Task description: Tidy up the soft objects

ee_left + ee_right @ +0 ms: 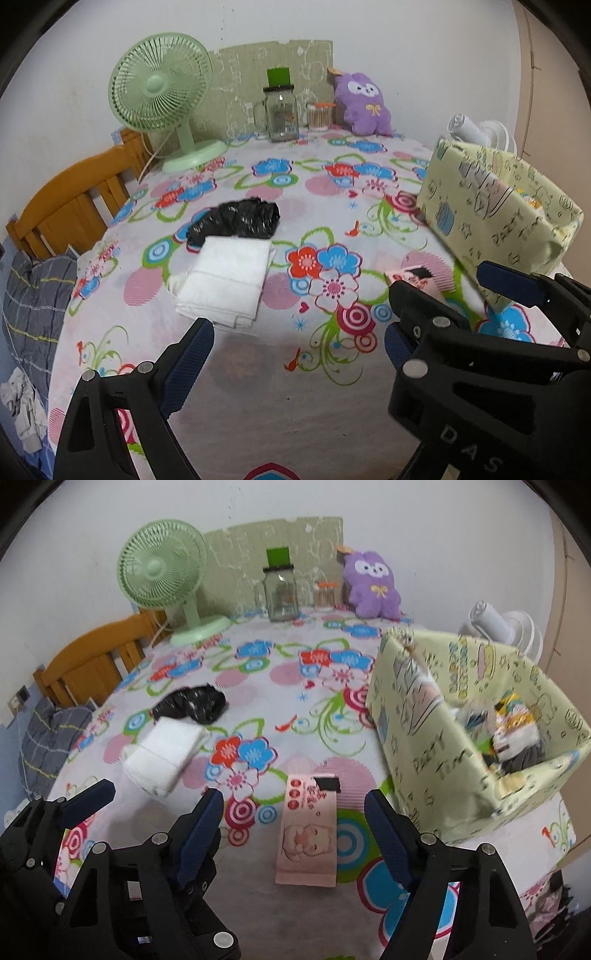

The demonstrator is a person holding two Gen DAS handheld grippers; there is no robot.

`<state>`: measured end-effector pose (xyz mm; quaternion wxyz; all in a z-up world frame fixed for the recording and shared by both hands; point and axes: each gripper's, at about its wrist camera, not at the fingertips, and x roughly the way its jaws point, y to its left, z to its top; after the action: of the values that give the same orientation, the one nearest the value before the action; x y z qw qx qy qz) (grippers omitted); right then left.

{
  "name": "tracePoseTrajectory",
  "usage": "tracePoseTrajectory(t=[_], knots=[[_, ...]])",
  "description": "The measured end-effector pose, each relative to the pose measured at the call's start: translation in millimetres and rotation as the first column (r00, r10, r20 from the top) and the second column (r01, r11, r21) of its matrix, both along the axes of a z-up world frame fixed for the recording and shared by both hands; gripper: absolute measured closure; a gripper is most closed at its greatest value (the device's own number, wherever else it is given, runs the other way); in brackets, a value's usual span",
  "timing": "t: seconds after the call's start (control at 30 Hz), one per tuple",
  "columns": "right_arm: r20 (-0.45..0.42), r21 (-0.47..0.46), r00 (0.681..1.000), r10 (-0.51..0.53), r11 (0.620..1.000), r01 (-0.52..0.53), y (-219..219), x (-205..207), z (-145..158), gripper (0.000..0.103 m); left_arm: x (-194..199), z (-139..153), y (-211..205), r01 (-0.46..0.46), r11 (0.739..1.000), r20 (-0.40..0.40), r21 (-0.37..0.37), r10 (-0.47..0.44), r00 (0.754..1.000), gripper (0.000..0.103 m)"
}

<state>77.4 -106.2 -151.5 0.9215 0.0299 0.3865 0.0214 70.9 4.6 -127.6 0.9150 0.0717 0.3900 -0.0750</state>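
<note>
Between the right gripper's (pixel 295 812) parted jaws — pink tissue pack (pixel 308 834), untouched.

A table (pixel 295 915) draped in a bright flower-print cloth carries everything. At the back stand a green fan (pixel 173 590), a glass jar (pixel 282 594), a small orange-lidded container (pixel 325 597) and a purple plush (pixel 373 587). Mid-table a crumpled black bag (pixel 192 703) touches a folded white cloth (pixel 166 760). A pink packet (pixel 308 834) lies flat at the front, just beside a pale yellow box (pixel 424 746).
</note>
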Motion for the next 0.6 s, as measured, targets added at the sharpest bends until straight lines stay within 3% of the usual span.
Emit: tracePoseTrajectory(t=[0.43, 0.6], knots=[[-0.095, -0.01, 0.995, -0.023, 1.0, 0.022, -1, 21, -31, 0.035, 14, -26, 2, -0.001, 1.0, -0.063, 0.007, 0.002, 0.998, 0.008], [-0.092, -0.033, 0.996, -0.013, 0.999, 0.01, 3, 24, -35, 0.045, 17, -30, 3, -0.002, 1.0, -0.077, -0.005, 0.001, 0.997, 0.008]])
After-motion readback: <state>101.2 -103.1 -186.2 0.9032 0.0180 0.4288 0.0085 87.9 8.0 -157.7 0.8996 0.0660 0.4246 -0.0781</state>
